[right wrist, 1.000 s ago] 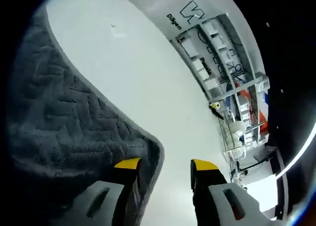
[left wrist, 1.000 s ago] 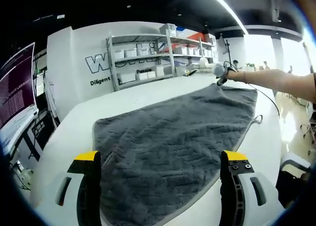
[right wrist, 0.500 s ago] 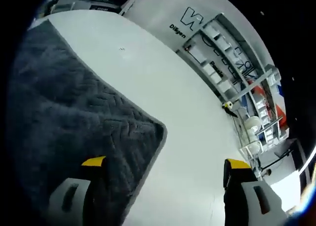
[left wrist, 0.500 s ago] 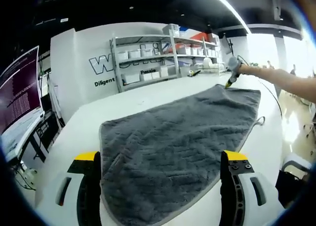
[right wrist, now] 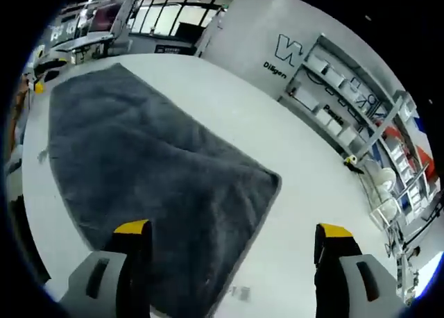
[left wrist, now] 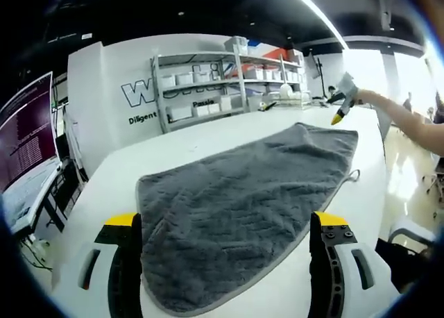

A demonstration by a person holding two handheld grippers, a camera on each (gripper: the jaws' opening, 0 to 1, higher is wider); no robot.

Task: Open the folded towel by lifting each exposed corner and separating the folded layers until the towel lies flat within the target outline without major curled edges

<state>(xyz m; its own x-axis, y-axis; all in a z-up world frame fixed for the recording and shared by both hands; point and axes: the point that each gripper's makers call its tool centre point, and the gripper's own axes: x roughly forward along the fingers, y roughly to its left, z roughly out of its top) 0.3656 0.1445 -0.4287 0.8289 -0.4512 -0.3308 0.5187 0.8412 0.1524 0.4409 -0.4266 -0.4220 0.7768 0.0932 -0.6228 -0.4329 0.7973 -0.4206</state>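
The grey towel (left wrist: 236, 200) lies spread in one layer on the white table (left wrist: 139, 165), with a small loop (left wrist: 354, 173) sticking out at its right edge. My left gripper (left wrist: 225, 224) hovers open over the towel's near corner, nothing between its yellow-tipped jaws. My right gripper (left wrist: 341, 106), held by a person's arm (left wrist: 409, 127), hangs in the air above the far corner. In the right gripper view the towel (right wrist: 152, 172) stretches away below my right gripper (right wrist: 232, 231), which is open, empty and well above the cloth.
A metal rack (left wrist: 229, 75) with white bins stands behind the table against a lettered wall, and the same rack (right wrist: 361, 123) appears in the right gripper view. A monitor (left wrist: 28, 137) stands off the table's left end. Bare white tabletop (right wrist: 305, 214) surrounds the towel.
My right gripper has opened off the towel's far corner and risen away from it. The corner now lies flat. My left gripper has stayed open over the near corner.
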